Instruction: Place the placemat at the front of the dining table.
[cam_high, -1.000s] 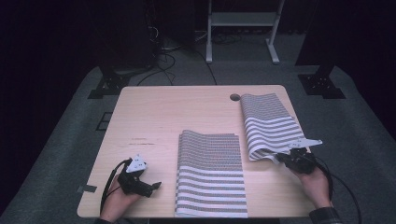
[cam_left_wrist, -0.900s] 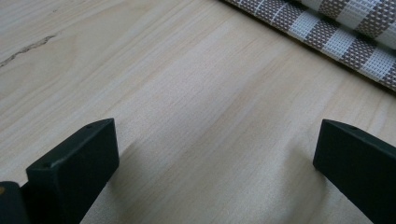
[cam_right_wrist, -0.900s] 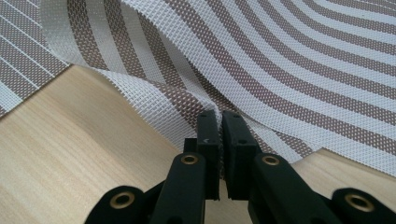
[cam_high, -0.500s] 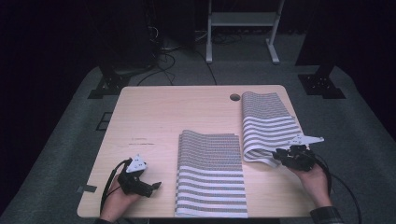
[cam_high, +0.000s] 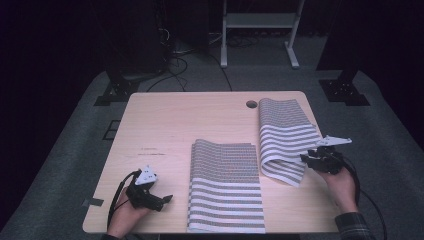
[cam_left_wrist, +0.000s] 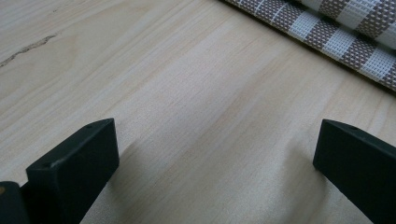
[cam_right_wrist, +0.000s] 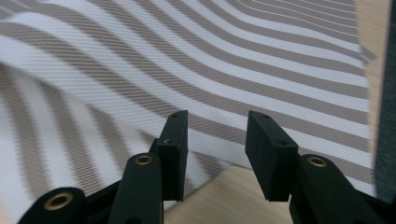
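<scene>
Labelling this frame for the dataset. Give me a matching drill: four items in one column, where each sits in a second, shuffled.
1. left gripper
2. right gripper
3. centre striped mat
4. cable hole

a. far edge of the table
b. at the curled edge of the right striped mat
c. flat, reaching the near table edge
d. open over bare wood, near left corner

Pairs: 1-d, 2-b, 3-c, 4-a

The table (cam_high: 170, 130) is seen to be pale wood with a fine, smooth grain and a matt finish. Both striped mats (cam_high: 226, 185) (cam_high: 287, 135) are made of a coarse woven cloth, matt and ribbed, in brown and white bands. The jaws of each hand-held gripper (cam_left_wrist: 215, 154) (cam_right_wrist: 215, 154) are formed of black matt plastic, with brass-coloured metal pins set in the right one.
</scene>
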